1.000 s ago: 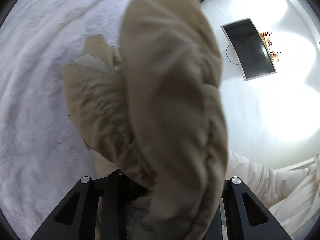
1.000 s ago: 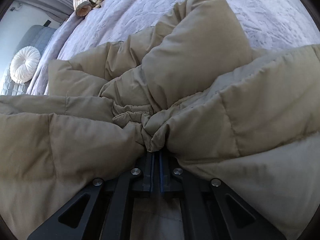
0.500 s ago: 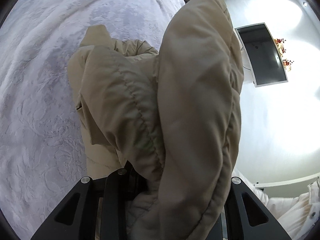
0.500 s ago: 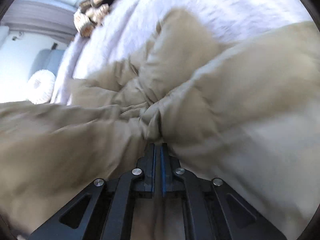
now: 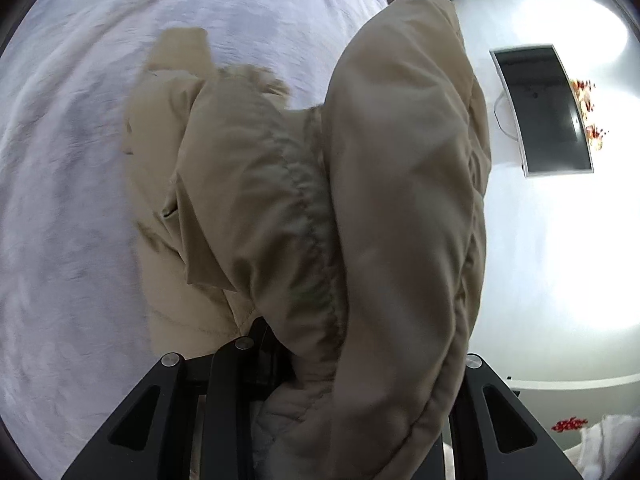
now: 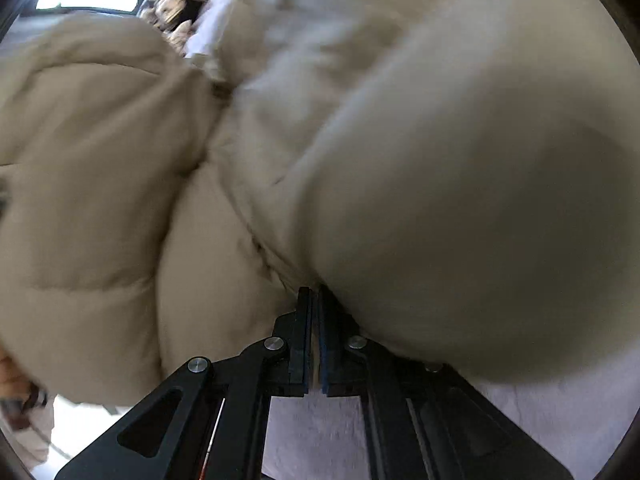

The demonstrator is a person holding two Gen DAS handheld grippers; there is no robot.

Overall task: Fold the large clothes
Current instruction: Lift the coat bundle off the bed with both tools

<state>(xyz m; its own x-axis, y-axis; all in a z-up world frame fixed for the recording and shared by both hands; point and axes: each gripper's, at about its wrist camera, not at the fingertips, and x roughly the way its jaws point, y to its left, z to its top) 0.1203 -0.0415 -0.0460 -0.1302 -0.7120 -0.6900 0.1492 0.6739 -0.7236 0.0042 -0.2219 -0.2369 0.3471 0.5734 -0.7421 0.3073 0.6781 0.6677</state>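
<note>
The beige puffer jacket (image 5: pixel 360 208) fills both views, so a lot is hidden. In the left wrist view a thick padded fold drapes over the left gripper (image 5: pixel 340 364) and buries its right finger; only the left finger (image 5: pixel 256 344) peeks out, with a stitched seam of the jacket clamped in the partly closed jaws. The rest hangs above the pale lilac bedspread (image 5: pixel 80 200). On the white wall (image 5: pixel 560 280) a dark wall screen (image 5: pixel 544 108) shows no picture, and red decorations beside it are too small to read.

In the right wrist view the right gripper (image 6: pixel 314 300) has its jaws pressed tight together, pinching a gathered edge of the jacket right at the tips. Everything beyond is motion-blurred; the top left corner is a smear, nothing there can be made out. No label or writing is legible anywhere.

Against a second ago: the screen sits further right in the left view, more bedspread shows, and the right view has swung so the jacket now bulges much closer, with bedspread under the fingers.
</note>
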